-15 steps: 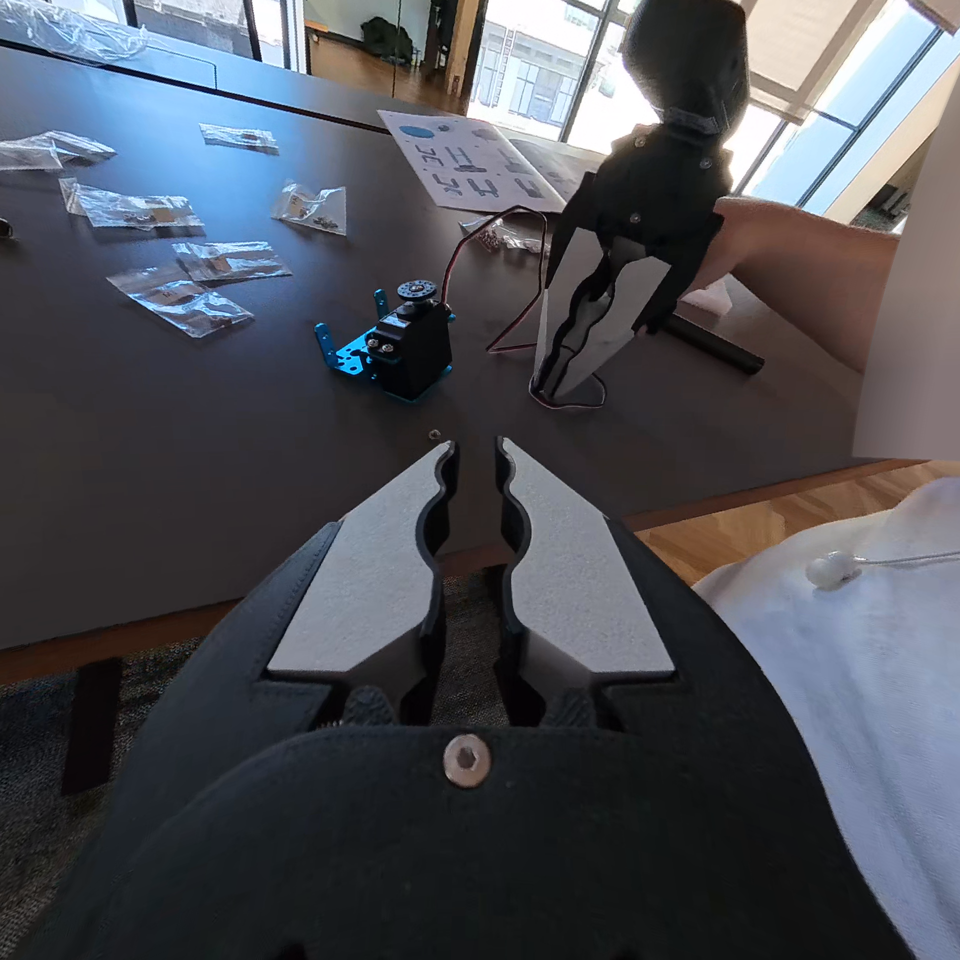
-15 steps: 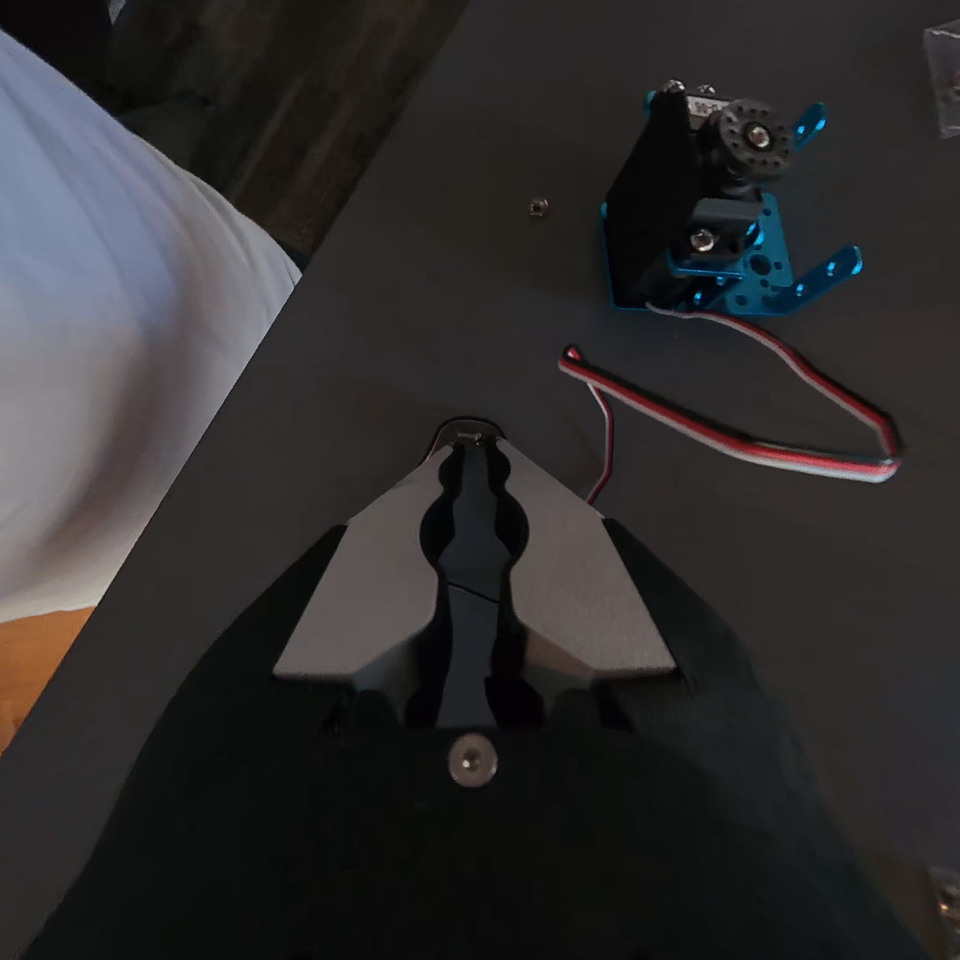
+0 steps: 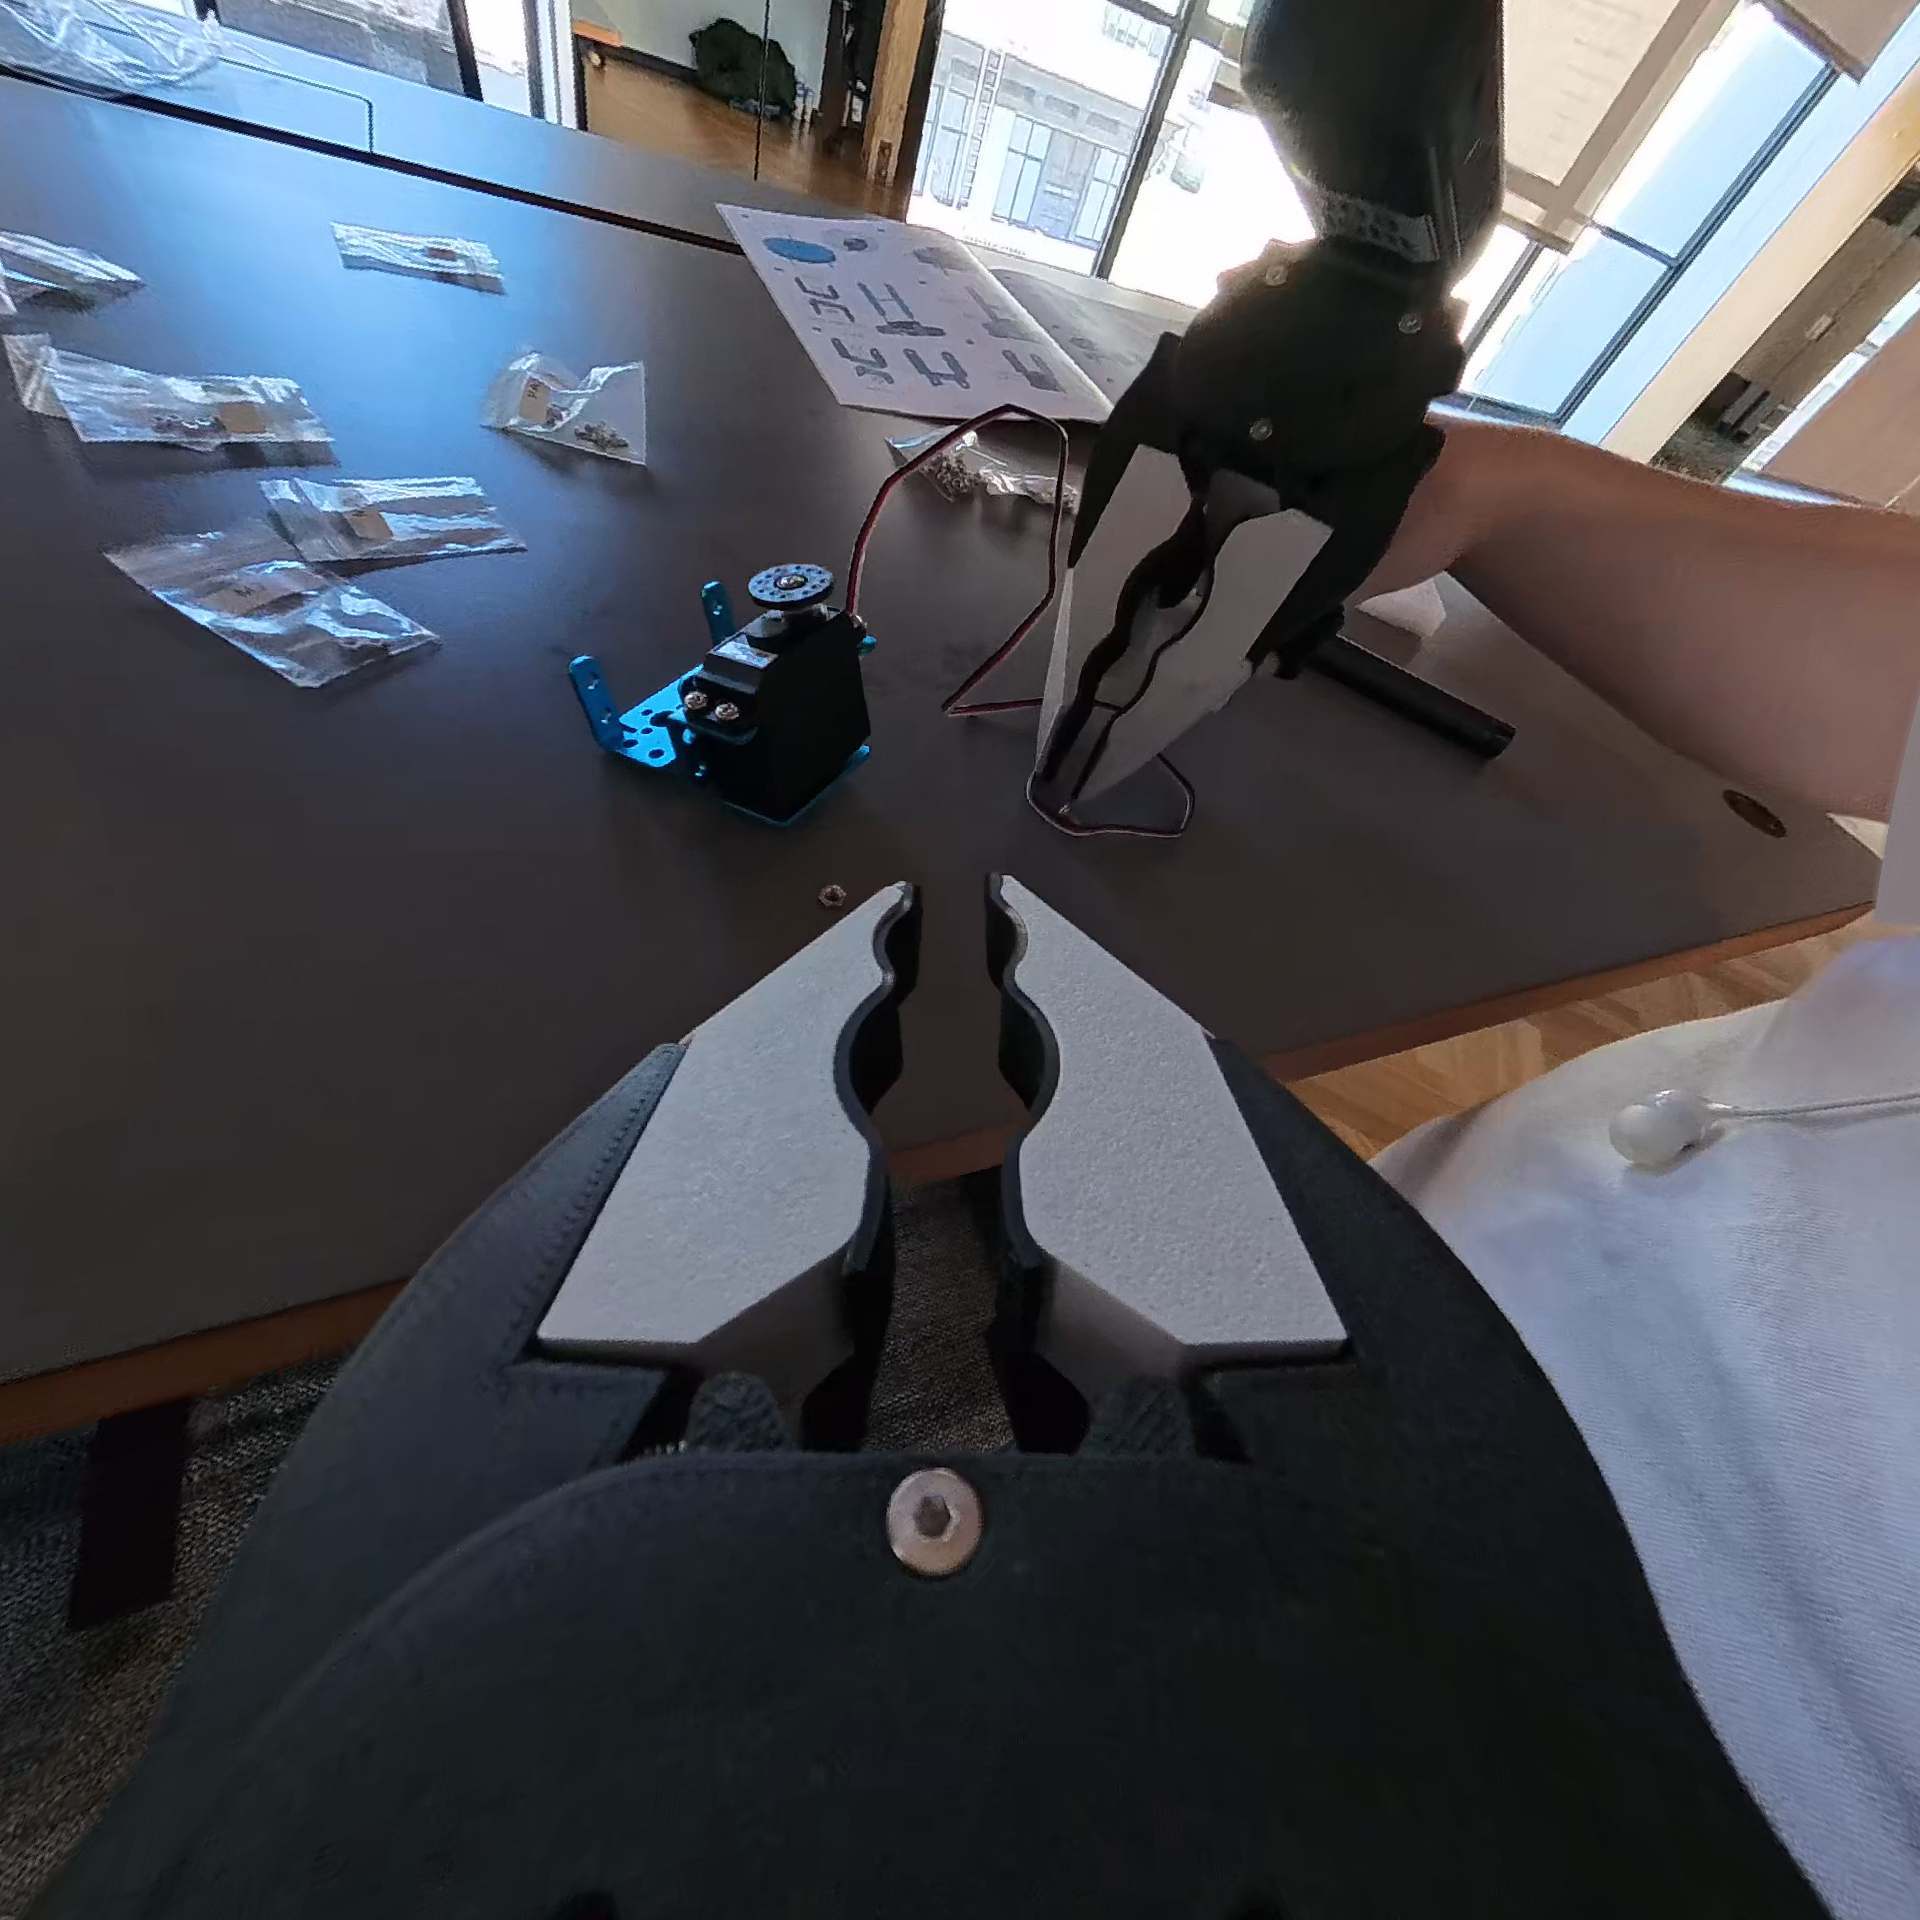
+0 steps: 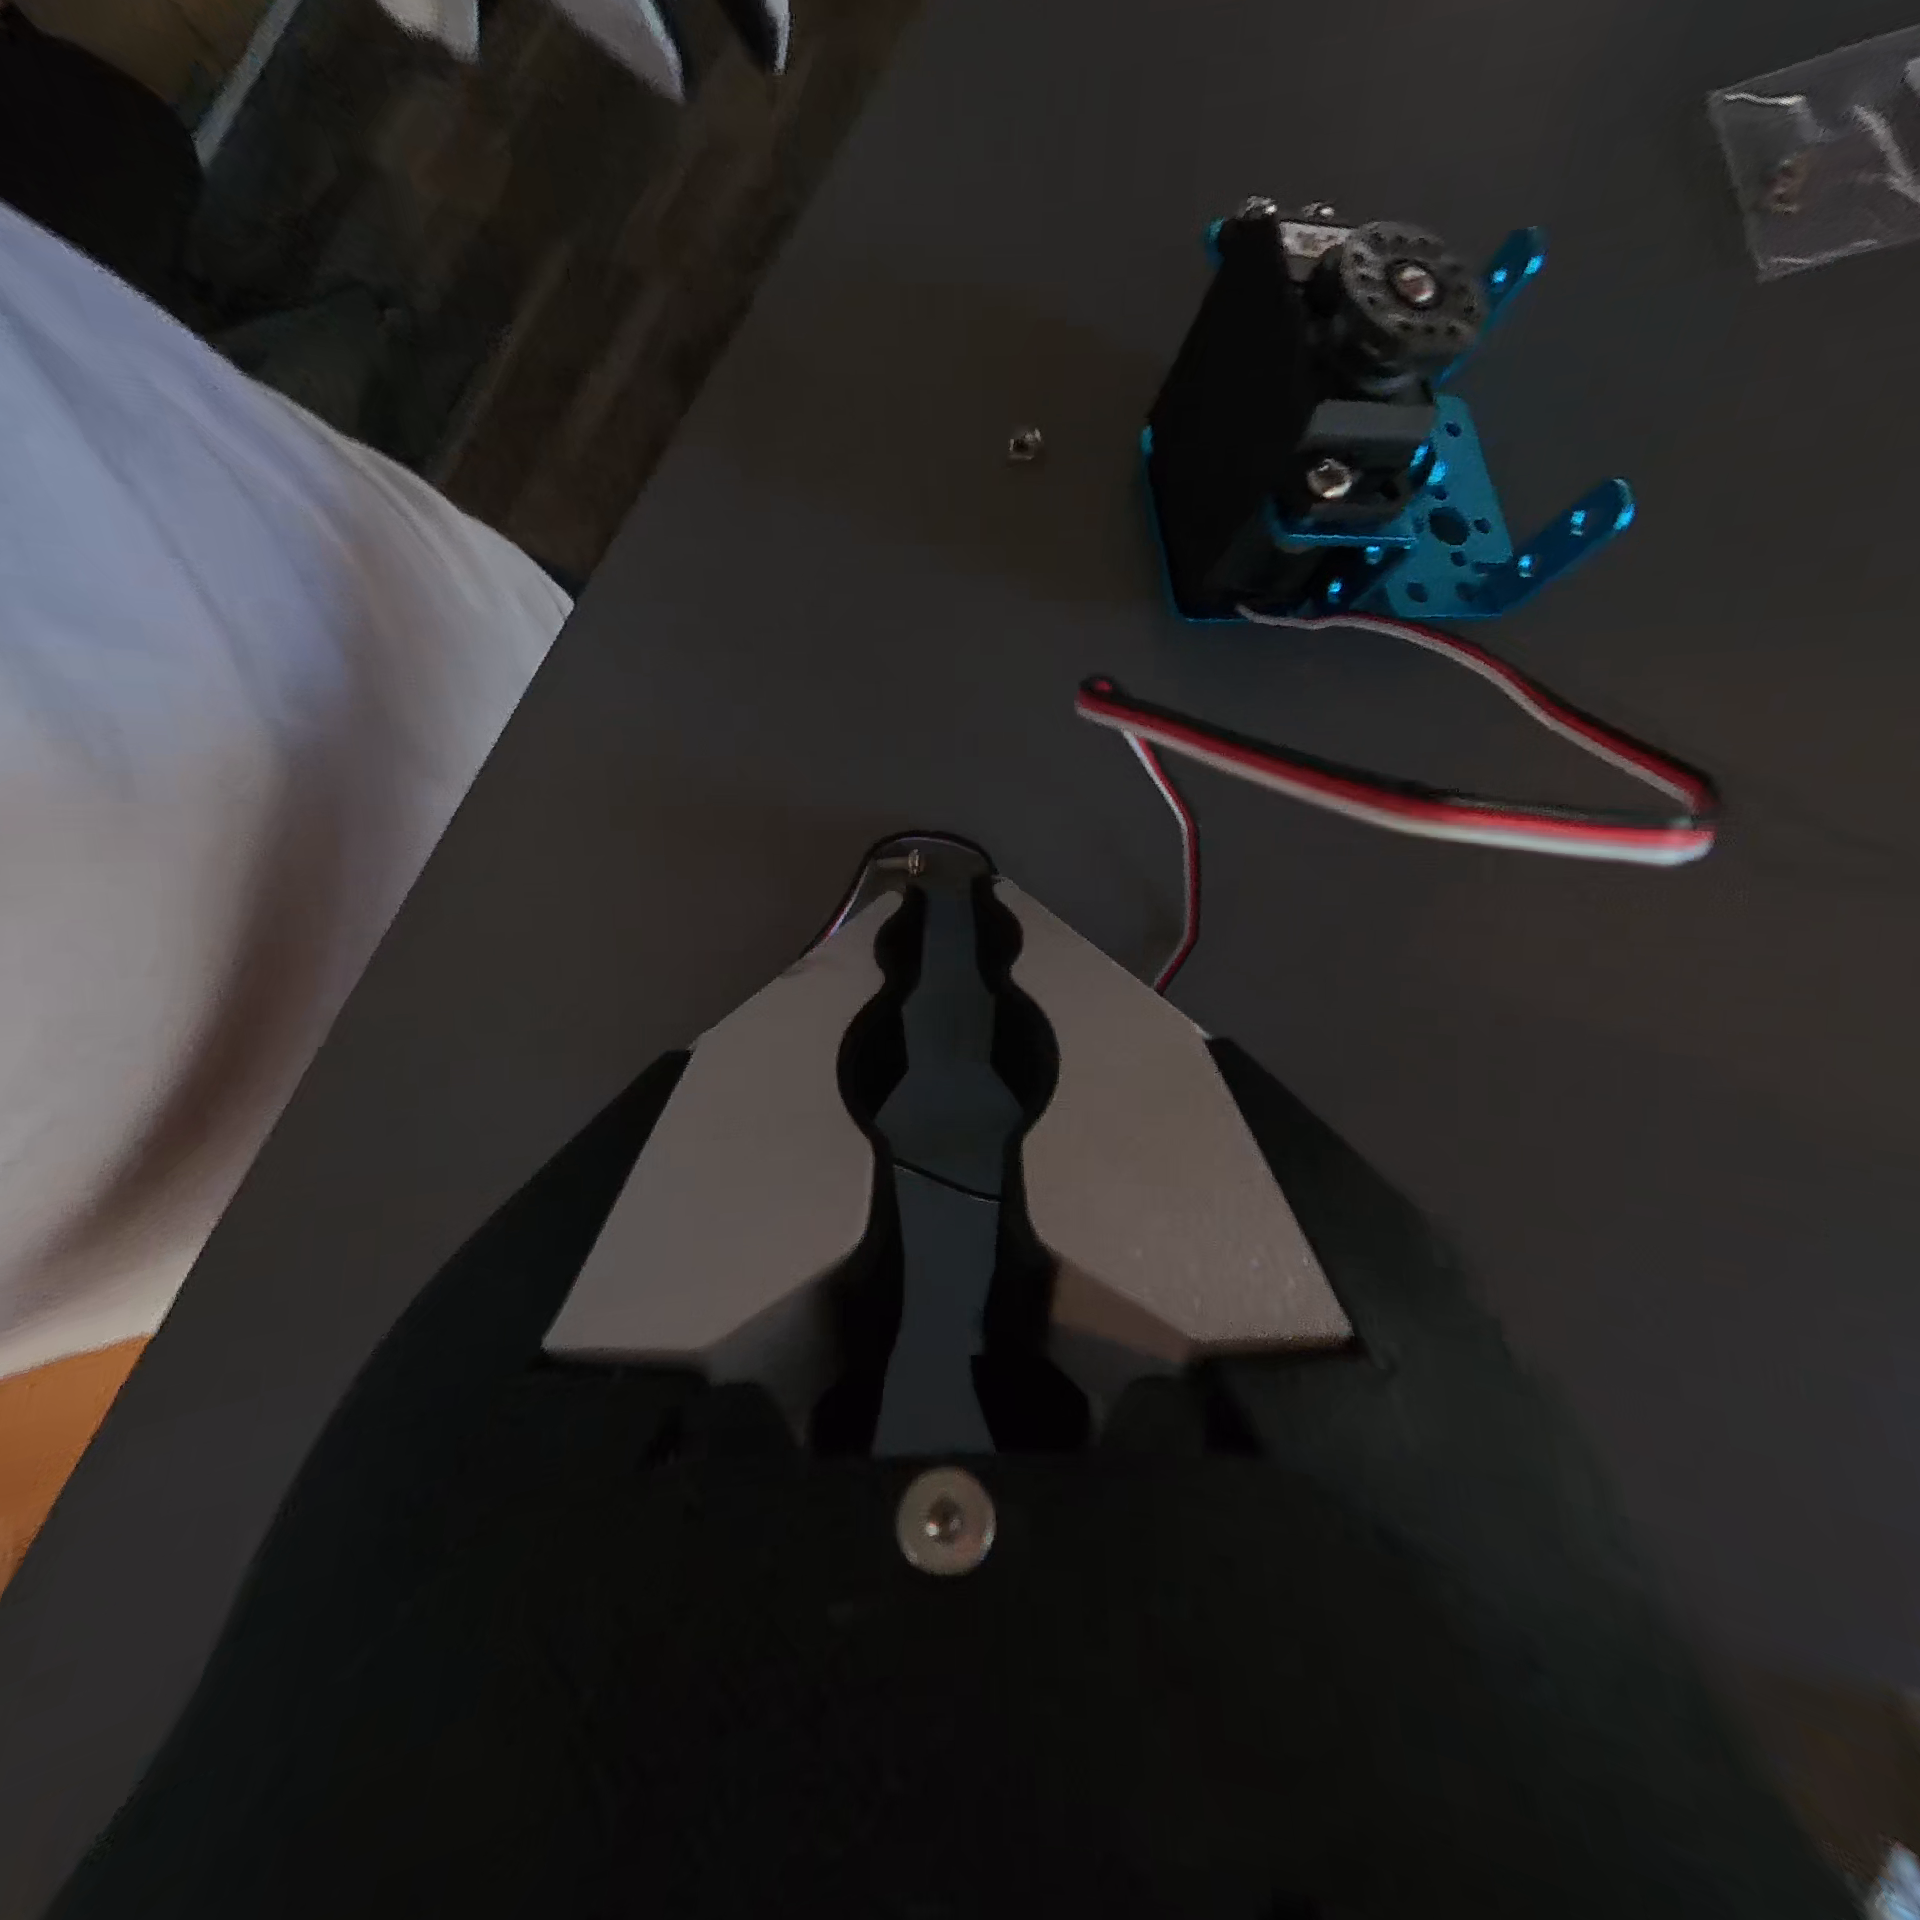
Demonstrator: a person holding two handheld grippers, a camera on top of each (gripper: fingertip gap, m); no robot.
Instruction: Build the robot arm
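Note:
My left gripper (image 3: 951, 896) hovers over the near edge of the dark table (image 3: 312, 935), its jaws a narrow gap apart and empty. A small nut (image 3: 830, 894) lies just left of its tips. A black servo in a blue metal bracket (image 3: 774, 707) stands beyond it, and its red, white and black wire (image 3: 862, 540) loops to the right. My right gripper (image 3: 1065, 798) points steeply down with its tips on the table inside the wire loop. In the right wrist view its jaws (image 4: 943, 878) stand a narrow gap apart, and a tiny screw (image 4: 914, 859) lies at the left fingertip. The servo (image 4: 1340, 416), the nut (image 4: 1024, 445) and the wire (image 4: 1392, 800) lie ahead of it.
Several clear bags of small parts (image 3: 270, 603) lie at the left. A printed sheet (image 3: 914, 312) lies at the back. A black cylinder (image 3: 1403, 696) lies behind the right gripper. A person's forearm (image 3: 1662, 582) and white shirt (image 3: 1714, 1351) are at the right, by the table's wooden edge (image 3: 1558, 987).
The right wrist view has shifted slightly and is a little blurred. Both grippers keep the same narrow gap, and the servo, nut and wire lie where they were.

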